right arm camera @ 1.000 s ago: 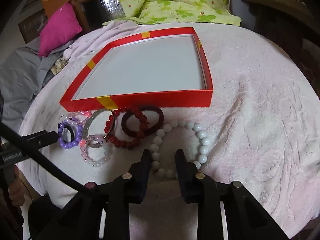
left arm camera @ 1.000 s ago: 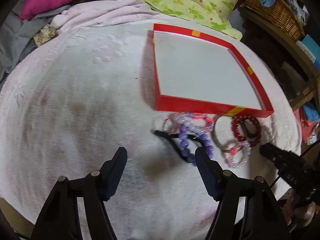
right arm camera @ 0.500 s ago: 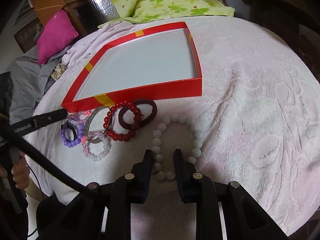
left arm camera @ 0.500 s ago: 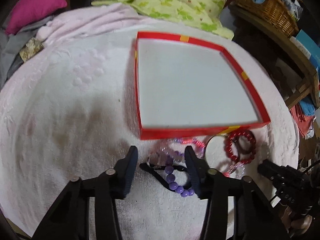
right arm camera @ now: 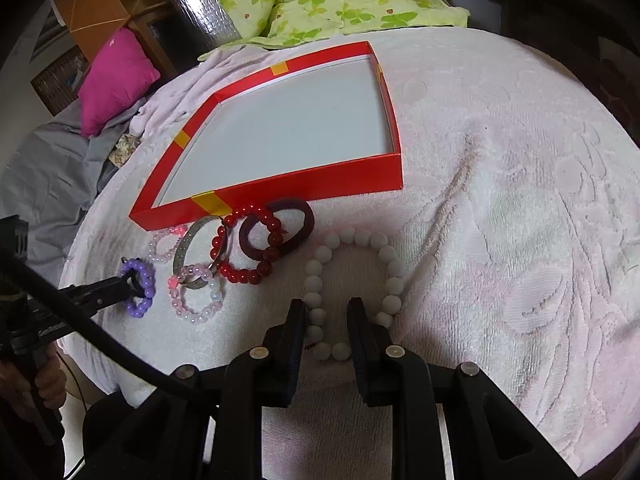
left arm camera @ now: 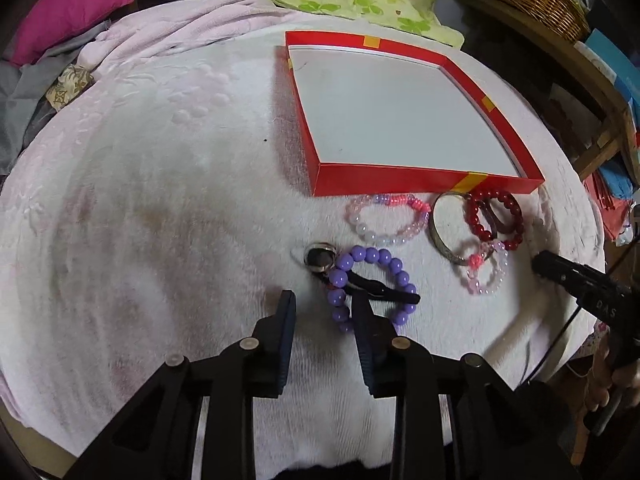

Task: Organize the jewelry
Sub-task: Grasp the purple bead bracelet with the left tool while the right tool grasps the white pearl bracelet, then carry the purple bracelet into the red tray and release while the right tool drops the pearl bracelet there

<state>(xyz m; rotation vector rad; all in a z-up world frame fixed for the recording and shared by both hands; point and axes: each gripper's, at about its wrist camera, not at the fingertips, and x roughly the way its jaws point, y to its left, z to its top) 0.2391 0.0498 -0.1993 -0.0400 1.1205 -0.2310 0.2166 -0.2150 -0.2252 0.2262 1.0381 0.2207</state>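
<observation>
The purple bead bracelet lies on the fluffy pale blanket at the left tool, whose narrowed jaws have just been closing, one finger reaching inside its loop, nothing pinched yet. The white bead bracelet has its near strand between the right tool's narrow jaws; contact unclear. Beyond both sits the flat red box.

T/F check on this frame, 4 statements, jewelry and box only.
1. The red box holds no jewelry. True.
2. The white bead bracelet is inside the box. False: it lies on the towel, partly between the right gripper's fingers.
3. The purple bead bracelet is at the left gripper. True; its jaws have just been closing, beads between them.
4. The red bead bracelet lies alone. False: it overlaps the maroon band.
</observation>
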